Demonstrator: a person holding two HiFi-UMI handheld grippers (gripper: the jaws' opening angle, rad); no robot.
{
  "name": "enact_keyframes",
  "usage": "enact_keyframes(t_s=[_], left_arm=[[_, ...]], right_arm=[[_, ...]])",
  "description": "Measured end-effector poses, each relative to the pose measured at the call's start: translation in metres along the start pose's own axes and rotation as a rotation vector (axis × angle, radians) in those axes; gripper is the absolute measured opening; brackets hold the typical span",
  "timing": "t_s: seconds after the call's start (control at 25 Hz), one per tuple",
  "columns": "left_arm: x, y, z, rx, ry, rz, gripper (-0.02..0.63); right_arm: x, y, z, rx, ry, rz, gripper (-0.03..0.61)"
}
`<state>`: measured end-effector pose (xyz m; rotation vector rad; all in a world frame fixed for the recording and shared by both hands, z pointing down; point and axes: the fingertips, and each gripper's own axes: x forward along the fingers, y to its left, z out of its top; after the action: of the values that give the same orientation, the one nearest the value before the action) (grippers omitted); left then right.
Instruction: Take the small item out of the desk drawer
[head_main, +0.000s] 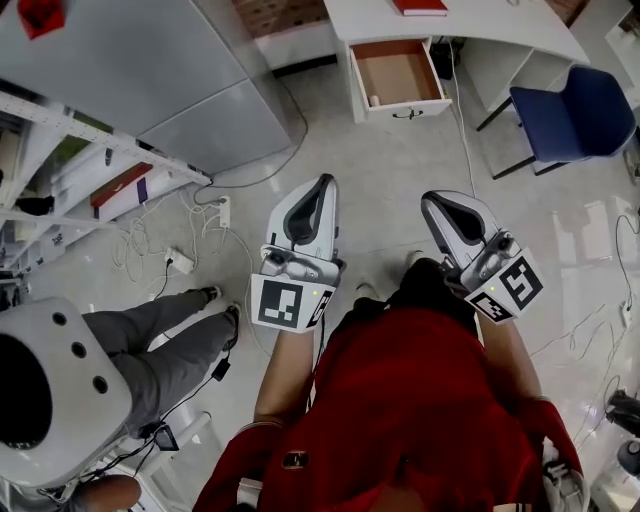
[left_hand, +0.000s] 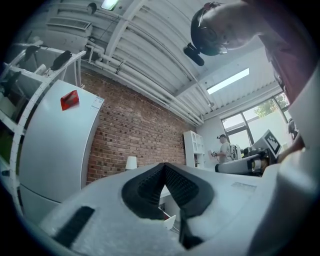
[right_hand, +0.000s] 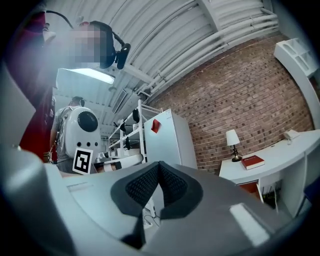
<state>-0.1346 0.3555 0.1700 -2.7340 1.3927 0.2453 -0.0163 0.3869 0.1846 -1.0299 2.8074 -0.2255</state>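
Note:
The white desk (head_main: 480, 22) stands at the far top of the head view, its drawer (head_main: 432, 72) pulled open over the floor. A small white item (head_main: 375, 100) lies in the drawer's front left corner. Both grippers are held out well short of the drawer, above the floor. My left gripper (head_main: 325, 181) is shut with nothing in it; its tips meet in the left gripper view (left_hand: 164, 165). My right gripper (head_main: 428, 198) is shut and empty too, with its pads (right_hand: 169, 183) together. The desk (right_hand: 280, 160) shows at the right of the right gripper view.
A red book (head_main: 420, 6) lies on the desk and a blue chair (head_main: 575, 110) stands to its right. A grey fridge (head_main: 150, 70) and white shelving (head_main: 60, 170) fill the left. Cables and a power strip (head_main: 180, 262) lie on the floor. Another person (head_main: 160, 345) stands at lower left.

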Motion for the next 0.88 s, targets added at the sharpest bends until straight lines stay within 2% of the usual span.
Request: enact_keyframes(t_s=[0.2, 0.36, 0.6, 0.88], left_arm=[[0.015, 0.022, -0.014, -0.006, 0.013, 0.011, 0.002], [0.041, 0.045, -0.026, 0.025, 0.021, 0.037, 0.003], [0.109, 0.093, -0.056, 0.061, 0.048, 0.083, 0.002], [0.219, 0.146, -0.118, 0.055, 0.117, 0.110, 0.003]], right_arm=[[0.020, -0.026, -0.008, -0.006, 0.024, -0.017, 0.012], [0.043, -0.063, -0.021, -0.018, 0.035, -0.025, 0.011], [0.092, -0.145, -0.054, -0.061, 0.101, -0.048, 0.012], [0.149, -0.263, -0.084, -0.014, 0.151, -0.026, 0.012]])
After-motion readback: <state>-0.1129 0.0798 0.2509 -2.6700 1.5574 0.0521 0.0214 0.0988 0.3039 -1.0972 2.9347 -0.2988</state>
